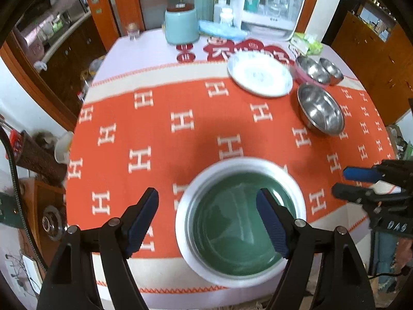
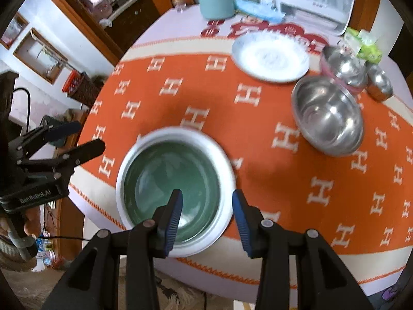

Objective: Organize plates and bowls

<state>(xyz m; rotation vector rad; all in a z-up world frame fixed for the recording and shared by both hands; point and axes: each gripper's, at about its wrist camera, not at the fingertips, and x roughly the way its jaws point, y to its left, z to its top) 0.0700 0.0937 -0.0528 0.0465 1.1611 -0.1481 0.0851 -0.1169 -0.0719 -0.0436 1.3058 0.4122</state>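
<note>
Right now your right gripper [image 2: 207, 219] stands with jaws partly spread, straddling the near rim of the green-glazed bowl [image 2: 175, 188], one finger inside, one outside; whether they touch it you cannot tell. Your left gripper [image 1: 207, 218] hangs wide open, its right finger over the same bowl, gripping nothing. Out at one o'clock on the orange H-patterned tablecloth [image 1: 160, 134] sits a large steel bowl [image 1: 320, 109], beyond it a white patterned plate [image 1: 260, 73] and two smaller steel bowls [image 1: 320, 70] side by side.
</note>
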